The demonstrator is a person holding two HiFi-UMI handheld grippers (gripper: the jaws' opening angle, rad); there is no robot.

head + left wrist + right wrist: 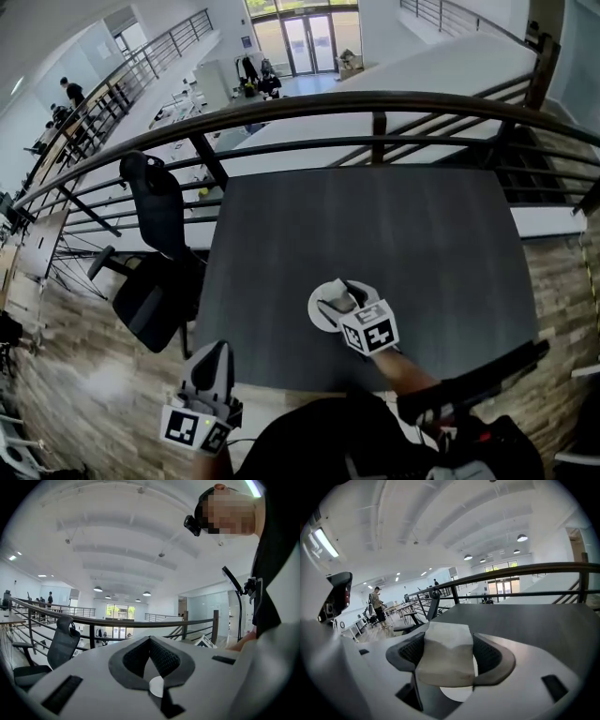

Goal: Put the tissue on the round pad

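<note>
A folded grey-white tissue (445,660) sits pinched between the dark pads of my right gripper (449,649), which is shut on it. Directly beneath, a sliver of the round white pad (457,694) shows. From the head view, the right gripper (339,298) hovers over the round pad (317,317) near the front edge of the dark table (375,234), with the tissue (332,302) at its tip. My left gripper (214,356) hangs off the table's front left corner, its jaws together and empty. In its own view the left gripper (150,641) points up and away at the railing.
A black office chair (155,244) stands at the table's left side. A dark metal railing (375,103) runs along the table's far edge, with a drop to a lower floor behind it. People stand at desks far off to the left.
</note>
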